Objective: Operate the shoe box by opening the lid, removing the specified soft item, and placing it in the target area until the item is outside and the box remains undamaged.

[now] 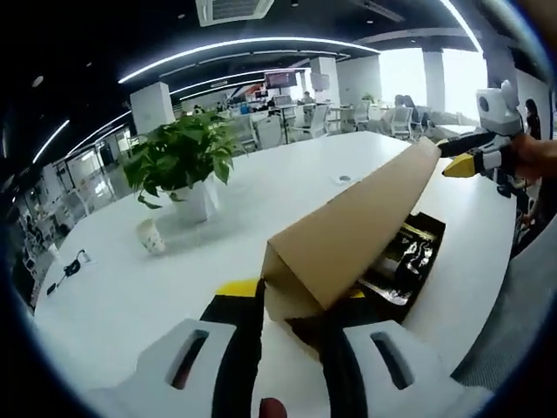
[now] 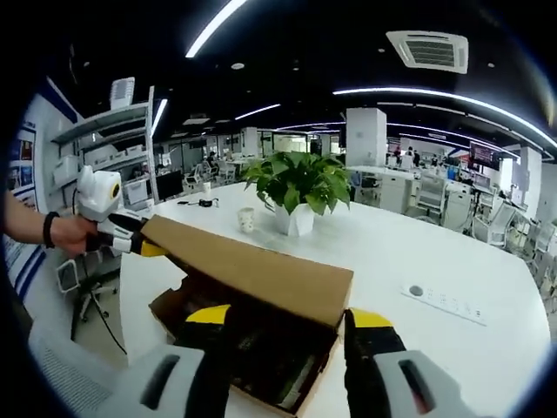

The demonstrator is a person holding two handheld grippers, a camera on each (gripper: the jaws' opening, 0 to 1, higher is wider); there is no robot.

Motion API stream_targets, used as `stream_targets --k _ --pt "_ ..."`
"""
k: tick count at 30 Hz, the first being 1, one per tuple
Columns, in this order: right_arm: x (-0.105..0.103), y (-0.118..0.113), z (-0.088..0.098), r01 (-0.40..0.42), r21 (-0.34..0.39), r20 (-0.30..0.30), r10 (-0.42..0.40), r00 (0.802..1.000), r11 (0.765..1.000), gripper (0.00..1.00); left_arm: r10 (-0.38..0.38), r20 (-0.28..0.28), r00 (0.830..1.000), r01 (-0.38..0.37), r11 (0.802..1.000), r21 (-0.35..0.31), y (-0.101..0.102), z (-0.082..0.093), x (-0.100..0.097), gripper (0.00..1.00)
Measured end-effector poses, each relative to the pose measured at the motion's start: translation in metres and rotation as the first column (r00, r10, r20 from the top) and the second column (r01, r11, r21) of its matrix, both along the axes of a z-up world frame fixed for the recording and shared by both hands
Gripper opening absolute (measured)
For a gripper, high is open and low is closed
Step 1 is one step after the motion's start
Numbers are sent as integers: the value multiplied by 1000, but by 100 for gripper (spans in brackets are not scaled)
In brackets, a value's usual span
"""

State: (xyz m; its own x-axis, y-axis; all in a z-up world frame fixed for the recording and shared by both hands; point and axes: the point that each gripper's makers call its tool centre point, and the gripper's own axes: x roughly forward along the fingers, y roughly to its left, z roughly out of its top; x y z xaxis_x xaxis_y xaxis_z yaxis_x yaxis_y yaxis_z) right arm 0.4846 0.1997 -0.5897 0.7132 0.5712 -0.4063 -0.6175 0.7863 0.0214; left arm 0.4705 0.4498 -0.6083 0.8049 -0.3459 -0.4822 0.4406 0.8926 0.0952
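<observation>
Left tool [image 1: 291, 326] and right tool [image 2: 291, 326] clamp raised brown cardboard lid [image 2: 248, 270].

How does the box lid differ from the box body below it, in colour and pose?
The lid is plain tan cardboard, raised and tilted; the box body lies flat on the white table with a dark inside. The lid is held at both ends by grippers; the body rests free. Both are cardboard.

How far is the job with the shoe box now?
Done: the lid is lifted off the shoe box. In hand: the left claw and right claw each hold one end of the lid. Left: the dark contents are inside the box; nothing is taken out yet.
</observation>
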Motion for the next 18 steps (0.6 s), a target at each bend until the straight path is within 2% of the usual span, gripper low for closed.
stream_targets --k 9,18 --pt "14 -3 3 5 -48 16 -4 1000 999 36 3 12 1000 -4 1000 13 3 6 9 16" --pt "28 -9 -1 44 -74 -10 -45 999 996 21 9 15 1000 -9 1000 -1 6 10 17 14"
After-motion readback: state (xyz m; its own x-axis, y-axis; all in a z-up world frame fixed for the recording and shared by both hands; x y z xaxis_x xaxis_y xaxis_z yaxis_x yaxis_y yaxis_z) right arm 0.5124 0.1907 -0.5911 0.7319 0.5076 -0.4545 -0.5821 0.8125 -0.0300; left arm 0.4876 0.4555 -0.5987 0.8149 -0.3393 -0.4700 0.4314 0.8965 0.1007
